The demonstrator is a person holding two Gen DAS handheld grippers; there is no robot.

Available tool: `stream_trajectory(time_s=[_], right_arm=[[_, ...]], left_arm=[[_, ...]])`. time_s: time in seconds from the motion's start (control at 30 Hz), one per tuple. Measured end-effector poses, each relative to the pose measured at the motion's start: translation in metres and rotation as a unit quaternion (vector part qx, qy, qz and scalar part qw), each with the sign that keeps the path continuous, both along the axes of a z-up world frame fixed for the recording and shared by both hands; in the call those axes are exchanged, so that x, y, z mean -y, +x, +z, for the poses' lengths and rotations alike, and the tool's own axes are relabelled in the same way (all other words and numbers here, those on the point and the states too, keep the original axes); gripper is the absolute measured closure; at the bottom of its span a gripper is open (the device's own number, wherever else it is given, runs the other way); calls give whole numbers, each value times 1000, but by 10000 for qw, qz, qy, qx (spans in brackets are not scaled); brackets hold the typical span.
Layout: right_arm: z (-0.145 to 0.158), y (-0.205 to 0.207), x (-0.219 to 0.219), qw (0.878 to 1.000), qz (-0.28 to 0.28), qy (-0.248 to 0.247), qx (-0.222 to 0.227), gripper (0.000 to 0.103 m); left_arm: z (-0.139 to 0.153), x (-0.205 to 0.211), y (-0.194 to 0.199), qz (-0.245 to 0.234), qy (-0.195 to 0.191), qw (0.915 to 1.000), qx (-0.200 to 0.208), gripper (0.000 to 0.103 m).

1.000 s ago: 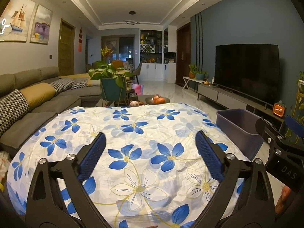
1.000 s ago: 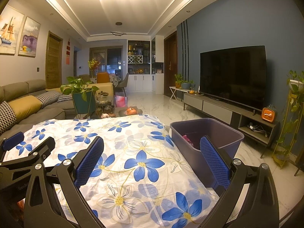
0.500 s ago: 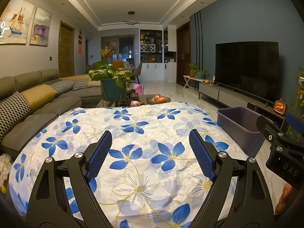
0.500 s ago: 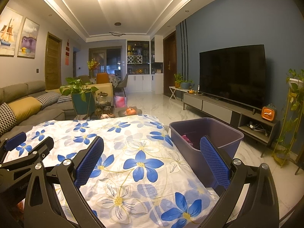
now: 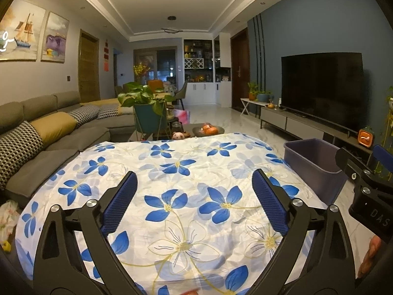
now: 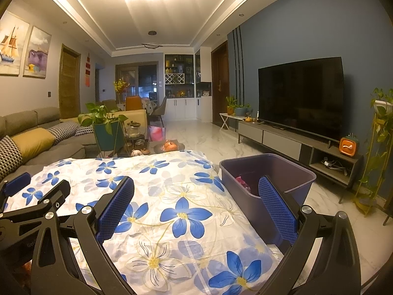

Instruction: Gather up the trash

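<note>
A purple bin [image 6: 267, 172] stands on the floor at the right edge of a table covered with a white cloth with blue flowers [image 6: 157, 191]. Some pink trash [image 6: 242, 183] lies inside the bin. The bin also shows in the left wrist view [image 5: 312, 157]. My left gripper [image 5: 194, 191] is open and empty above the cloth. My right gripper [image 6: 196, 196] is open and empty, its right finger in front of the bin's near wall. Crumpled white trash [image 5: 7, 218] lies on the floor at the far left.
A grey sofa [image 5: 49, 127] with cushions runs along the left. A potted plant [image 5: 147, 108] and a tray of fruit [image 5: 208, 130] stand beyond the table. A TV [image 6: 302, 95] on a low cabinet lines the right wall.
My left gripper's jaws narrowed half a second ago and have opened wider again. The right gripper has barely moved.
</note>
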State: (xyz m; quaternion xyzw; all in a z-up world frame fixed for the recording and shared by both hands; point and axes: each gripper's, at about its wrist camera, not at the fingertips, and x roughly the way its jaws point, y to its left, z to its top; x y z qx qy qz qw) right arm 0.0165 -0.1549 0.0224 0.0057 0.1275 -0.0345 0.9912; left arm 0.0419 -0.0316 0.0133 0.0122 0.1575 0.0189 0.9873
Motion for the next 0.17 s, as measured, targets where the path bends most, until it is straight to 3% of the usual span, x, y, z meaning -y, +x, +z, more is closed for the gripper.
stream_trajectory(time_s=[0.17], right_arm=[[1,3,1,10000,-10,63,6,5]], left_arm=[[1,-7,4,29,-184,9998,-94,8]])
